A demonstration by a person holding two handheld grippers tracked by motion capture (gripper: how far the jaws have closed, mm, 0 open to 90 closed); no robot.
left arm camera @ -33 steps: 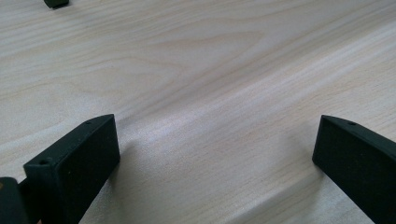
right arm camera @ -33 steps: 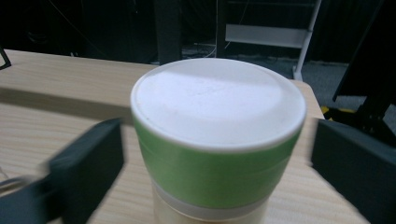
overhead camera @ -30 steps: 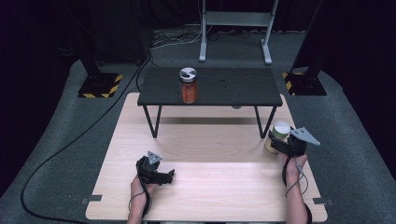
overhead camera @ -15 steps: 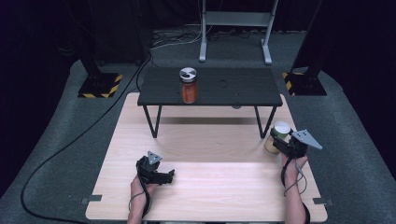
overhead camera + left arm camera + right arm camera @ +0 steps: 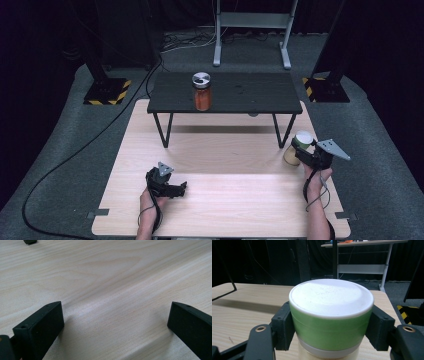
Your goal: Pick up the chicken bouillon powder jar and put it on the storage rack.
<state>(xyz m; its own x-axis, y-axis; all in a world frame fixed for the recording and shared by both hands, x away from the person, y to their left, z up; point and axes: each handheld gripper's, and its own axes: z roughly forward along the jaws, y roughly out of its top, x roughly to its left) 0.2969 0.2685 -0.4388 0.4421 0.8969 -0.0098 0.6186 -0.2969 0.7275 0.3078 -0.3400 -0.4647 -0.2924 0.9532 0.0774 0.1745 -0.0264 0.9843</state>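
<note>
Light wood desk [image 5: 220, 160] is carrying a small black table [image 5: 227, 92] at its far side. An orange-filled jar [image 5: 202, 92] with a grey lid is standing upright on that black table, well apart from both grippers. Left gripper [image 5: 172, 189] is resting low on the desk near the front edge, its fingers [image 5: 41, 326] spread wide with bare wood between them. Right gripper [image 5: 299, 156] is sitting near the desk's right edge, fingers [image 5: 283, 326] clamping both sides of a green-banded jar with a white lid [image 5: 331, 315], upright, just right of the black table's front right leg.
</note>
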